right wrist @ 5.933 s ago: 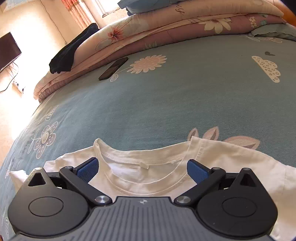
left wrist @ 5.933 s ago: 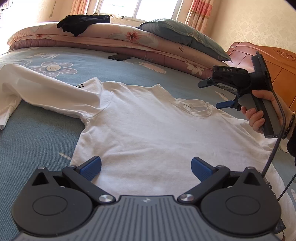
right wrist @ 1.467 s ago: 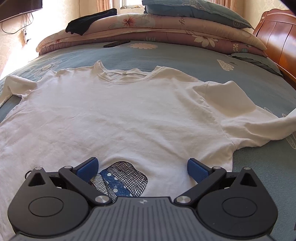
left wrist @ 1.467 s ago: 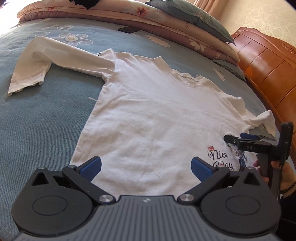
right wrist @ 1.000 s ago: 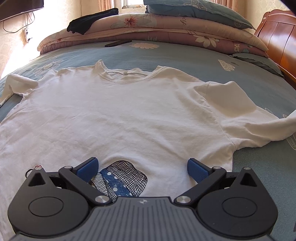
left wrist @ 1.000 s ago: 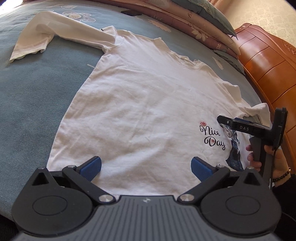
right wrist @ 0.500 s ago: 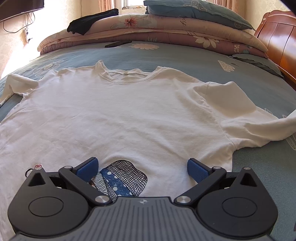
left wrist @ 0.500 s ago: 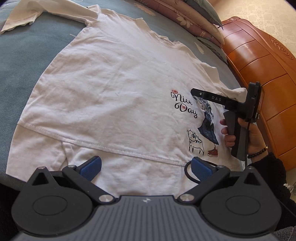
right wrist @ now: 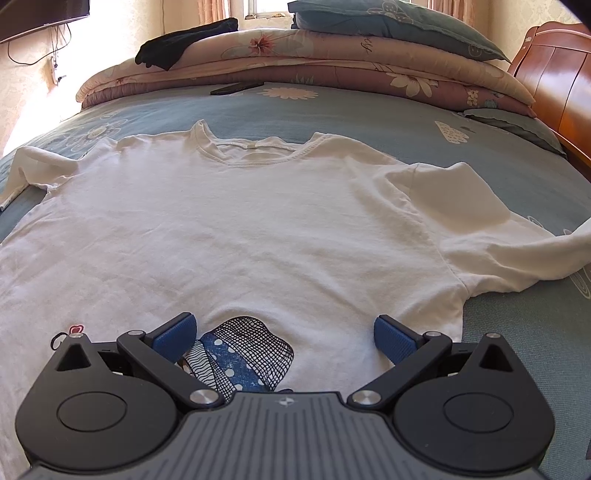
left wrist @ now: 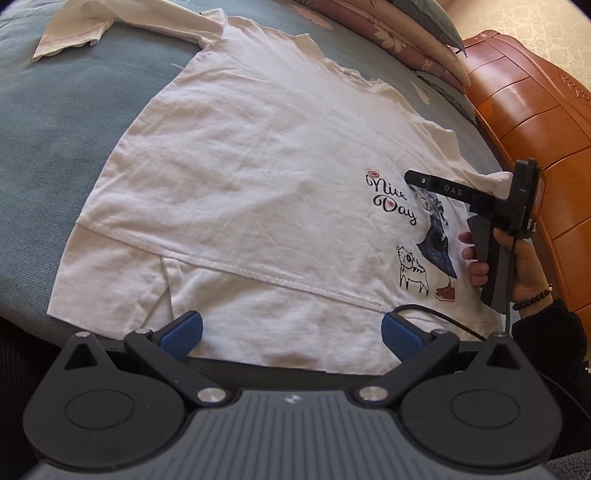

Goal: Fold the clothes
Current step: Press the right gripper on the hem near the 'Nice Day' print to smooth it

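Note:
A white T-shirt (left wrist: 240,177) lies spread flat on the blue bedsheet (left wrist: 55,122), front up, with a "Nice Day" print (left wrist: 391,199) near its hem. My left gripper (left wrist: 291,332) hovers open over the bottom hem at the bed's near edge, holding nothing. In the left wrist view my right gripper (left wrist: 412,177) is held by a hand (left wrist: 524,266) above the printed corner. In the right wrist view that gripper (right wrist: 284,334) is open over the print (right wrist: 243,350), with the T-shirt (right wrist: 240,221) stretching away to the collar (right wrist: 255,151).
Folded quilts (right wrist: 314,70) and a pillow (right wrist: 388,26) are stacked at the far side of the bed, with a black garment (right wrist: 177,48) on top. A dark phone (right wrist: 236,88) lies on the sheet. A wooden headboard (left wrist: 524,122) runs along the right.
My left gripper has drawn back toward the shirt's bottom hem and the bed's near edge, so the hem and the whole print now show. The right gripper has barely moved.

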`<state>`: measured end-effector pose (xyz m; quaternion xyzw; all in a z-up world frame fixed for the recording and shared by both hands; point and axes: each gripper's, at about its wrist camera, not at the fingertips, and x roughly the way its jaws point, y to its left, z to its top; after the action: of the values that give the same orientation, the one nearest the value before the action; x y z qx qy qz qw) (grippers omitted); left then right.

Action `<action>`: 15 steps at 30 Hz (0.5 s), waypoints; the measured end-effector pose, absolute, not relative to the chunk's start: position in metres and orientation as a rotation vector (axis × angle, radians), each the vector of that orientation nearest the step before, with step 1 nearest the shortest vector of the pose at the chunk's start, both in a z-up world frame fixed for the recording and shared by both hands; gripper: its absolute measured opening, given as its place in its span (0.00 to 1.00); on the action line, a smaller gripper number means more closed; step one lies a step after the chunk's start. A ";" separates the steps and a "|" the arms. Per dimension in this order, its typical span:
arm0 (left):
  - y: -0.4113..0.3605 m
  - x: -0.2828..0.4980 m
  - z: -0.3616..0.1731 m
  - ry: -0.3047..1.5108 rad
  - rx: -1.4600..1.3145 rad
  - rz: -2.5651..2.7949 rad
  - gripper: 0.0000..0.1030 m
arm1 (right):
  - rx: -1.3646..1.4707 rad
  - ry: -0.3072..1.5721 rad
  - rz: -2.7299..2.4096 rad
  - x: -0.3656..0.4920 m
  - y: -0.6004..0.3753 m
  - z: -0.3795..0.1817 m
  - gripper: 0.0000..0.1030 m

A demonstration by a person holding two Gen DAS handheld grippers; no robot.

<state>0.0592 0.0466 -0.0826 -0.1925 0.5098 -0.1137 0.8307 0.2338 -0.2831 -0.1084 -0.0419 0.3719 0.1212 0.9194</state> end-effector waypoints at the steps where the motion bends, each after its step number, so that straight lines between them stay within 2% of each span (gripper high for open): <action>1: 0.043 0.059 -0.079 1.073 -0.377 -0.233 0.99 | -0.093 0.763 0.246 0.234 -0.282 -0.108 1.00; 8: 0.003 0.086 -0.047 0.898 -0.225 -0.314 0.99 | -0.031 0.812 0.221 0.230 -0.281 -0.096 1.00; 15: -0.023 0.114 -0.082 0.911 -0.193 -0.302 0.99 | 0.181 0.844 0.304 0.224 -0.318 -0.092 1.00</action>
<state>0.1139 -0.0233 -0.0816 -0.0928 0.4374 -0.1453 0.8826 0.2242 -0.3185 -0.0921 0.0876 0.4074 0.1469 0.8971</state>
